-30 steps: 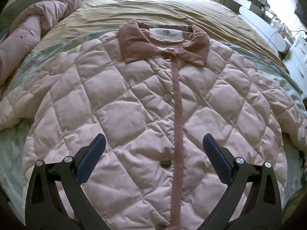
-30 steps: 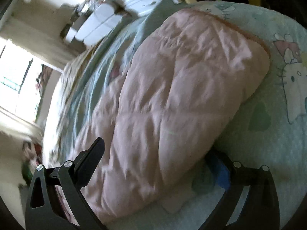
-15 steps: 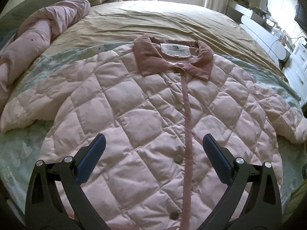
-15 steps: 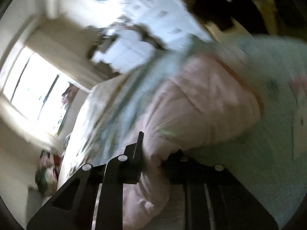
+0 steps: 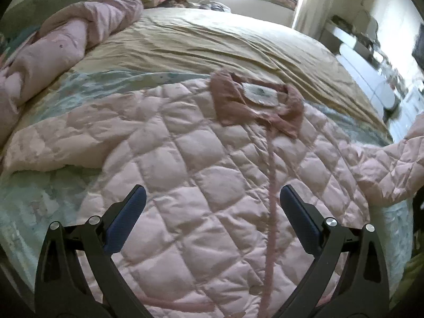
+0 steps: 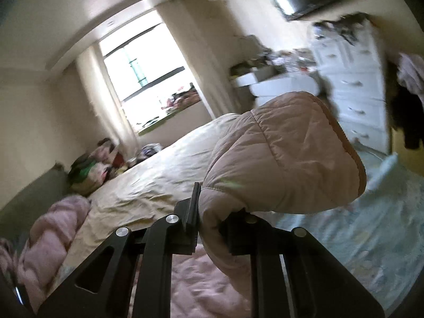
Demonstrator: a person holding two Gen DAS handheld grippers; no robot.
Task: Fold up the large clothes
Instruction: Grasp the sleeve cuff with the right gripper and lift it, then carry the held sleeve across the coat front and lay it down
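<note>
Quilted pink jacket [image 5: 201, 185] is laid front-up, collar [image 5: 254, 106] far, across the bed [image 5: 212, 42]. Sleeve cuff [image 6: 286, 153] is clamped between the closed jaws of the right gripper [image 6: 209, 225] and raised clear of the bed, presumably for folding inward. Left gripper [image 5: 212, 212] is held spread above the jacket's front, nothing gripped.

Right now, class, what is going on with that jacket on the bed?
A person with a gripper in each hand is folding a pink quilted jacket spread face up on the bed. The right gripper is shut on the jacket's sleeve, which is raised off the bed. The left gripper hovers open over the jacket's front, holding nothing.
</note>
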